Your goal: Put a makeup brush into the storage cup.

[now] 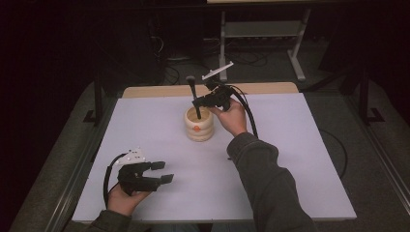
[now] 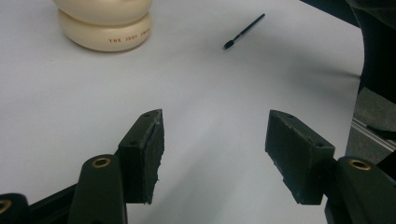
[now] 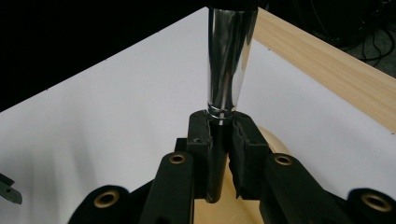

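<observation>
Right hand-held gripper point(image 1: 197, 102) clenched on big brush point(image 1: 193, 94), jaws pinching black handle under shiny metal part. Brush stood upright, lower end inside cream pot point(image 1: 198, 124) near middle of white worktop point(image 1: 270, 159). Left hand-held gripper point(image 1: 162, 172) released, jaws wide apart, nothing between, low over worktop near front edge. Small thin brush point(image 2: 243, 31) lay flat on worktop near pot.
</observation>
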